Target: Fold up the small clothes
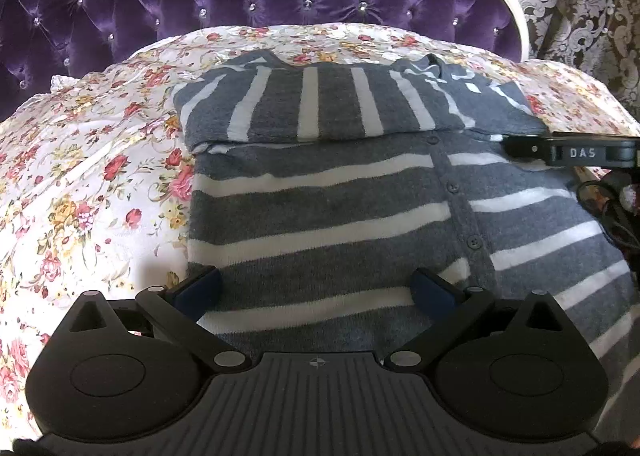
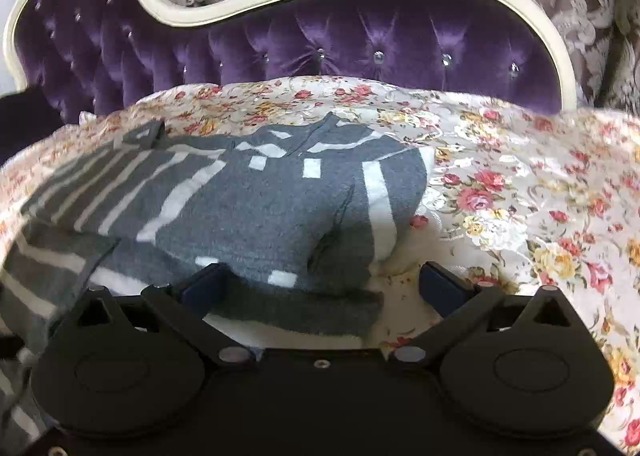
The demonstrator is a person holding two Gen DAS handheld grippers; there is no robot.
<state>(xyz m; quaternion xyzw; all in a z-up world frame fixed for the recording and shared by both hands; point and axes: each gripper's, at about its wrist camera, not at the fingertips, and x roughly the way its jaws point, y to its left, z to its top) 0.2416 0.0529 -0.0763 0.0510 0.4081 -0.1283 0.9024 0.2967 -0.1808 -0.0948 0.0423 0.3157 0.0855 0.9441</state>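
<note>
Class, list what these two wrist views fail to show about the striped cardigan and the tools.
- Cardigan hem: left wrist view, hidden behind the left tool.
- Right tool tips: left wrist view, cut off by the edge.
- Cardigan's left part: right wrist view, blurred.

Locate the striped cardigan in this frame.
The grey-and-white striped cardigan lies on the floral bedspread in front of the purple tufted headboard, its far part folded over; it fills the centre-right of the left wrist view and the left of the right wrist view.
</note>
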